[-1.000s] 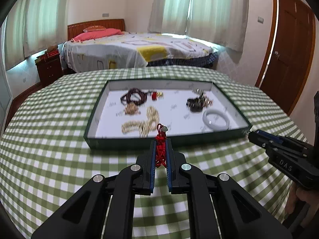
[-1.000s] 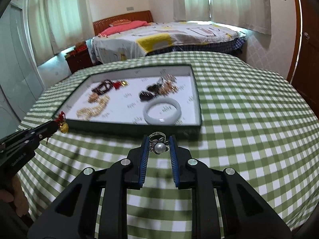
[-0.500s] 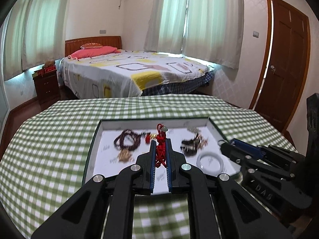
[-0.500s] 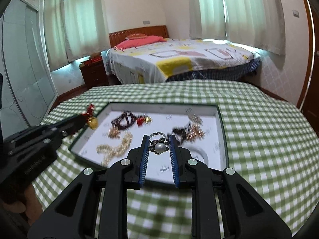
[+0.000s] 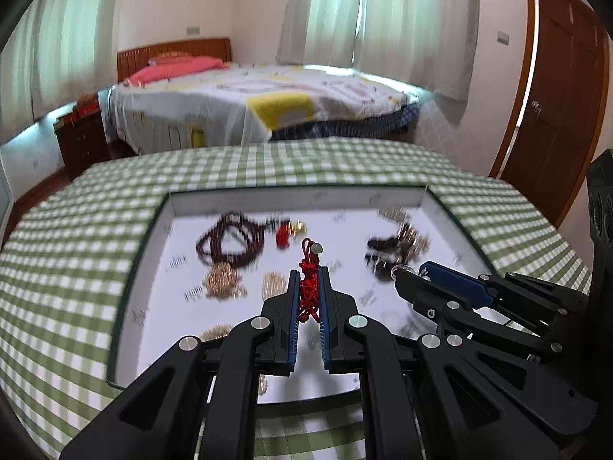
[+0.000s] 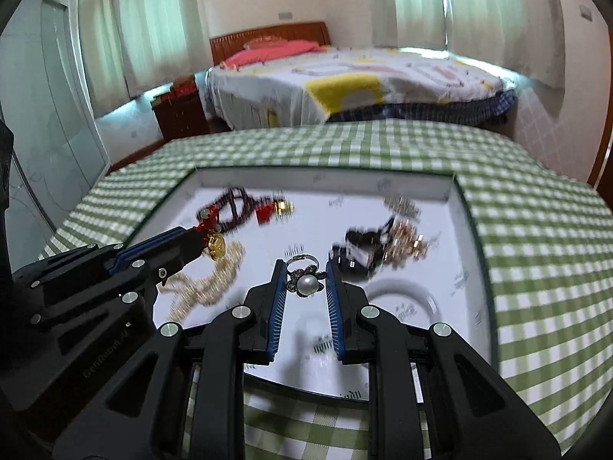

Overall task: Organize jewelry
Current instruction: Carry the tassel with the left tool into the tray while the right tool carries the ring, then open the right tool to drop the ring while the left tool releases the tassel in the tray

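Observation:
My left gripper (image 5: 308, 274) is shut on a red cord charm (image 5: 308, 291) with a pale bead on top; in the right wrist view a gold pendant (image 6: 215, 247) hangs from it. My right gripper (image 6: 306, 268) is shut on a pearl flower ring (image 6: 305, 283). Both hover over the white-lined green tray (image 5: 126, 280), also seen in the right wrist view (image 6: 475, 237). In the tray lie a dark bead necklace (image 5: 230, 237), a pearl strand (image 6: 207, 283), a white bangle (image 6: 402, 299) and a dark and gold cluster (image 6: 383, 245).
The tray sits on a round table with a green checked cloth (image 5: 57, 268). A bed (image 5: 249, 103) stands behind the table, a wooden nightstand (image 5: 80, 142) to its left and a wooden door (image 5: 555, 99) at the right.
Both grippers have moved forward from the table's near edge to above the tray, and now sit close side by side. Each still holds its piece.

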`<state>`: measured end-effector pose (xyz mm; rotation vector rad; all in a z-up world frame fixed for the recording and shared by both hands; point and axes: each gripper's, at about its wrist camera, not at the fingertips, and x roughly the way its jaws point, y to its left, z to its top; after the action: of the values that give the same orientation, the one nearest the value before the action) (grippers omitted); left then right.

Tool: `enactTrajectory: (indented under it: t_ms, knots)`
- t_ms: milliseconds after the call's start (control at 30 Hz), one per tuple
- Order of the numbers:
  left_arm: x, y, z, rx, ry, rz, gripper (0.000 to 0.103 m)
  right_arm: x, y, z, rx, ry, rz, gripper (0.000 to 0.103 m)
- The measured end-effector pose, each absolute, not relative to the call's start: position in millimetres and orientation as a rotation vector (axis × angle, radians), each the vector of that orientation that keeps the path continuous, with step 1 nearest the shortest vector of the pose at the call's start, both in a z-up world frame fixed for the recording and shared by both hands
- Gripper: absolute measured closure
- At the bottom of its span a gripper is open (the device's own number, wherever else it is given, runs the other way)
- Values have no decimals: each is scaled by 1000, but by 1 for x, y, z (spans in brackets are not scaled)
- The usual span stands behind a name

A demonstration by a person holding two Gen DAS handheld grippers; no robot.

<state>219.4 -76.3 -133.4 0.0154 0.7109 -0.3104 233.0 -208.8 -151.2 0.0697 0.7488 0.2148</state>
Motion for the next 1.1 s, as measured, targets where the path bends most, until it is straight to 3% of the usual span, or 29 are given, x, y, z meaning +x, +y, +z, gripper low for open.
enactTrajectory:
  t_ms: [867, 1100]
  knots:
    - [238, -74, -161, 0, 831, -293, 92, 249, -197, -173, 35, 850, 224, 81]
    - [239, -72, -162, -5, 842, -284, 90, 245, -204, -170, 48, 840, 206, 64]
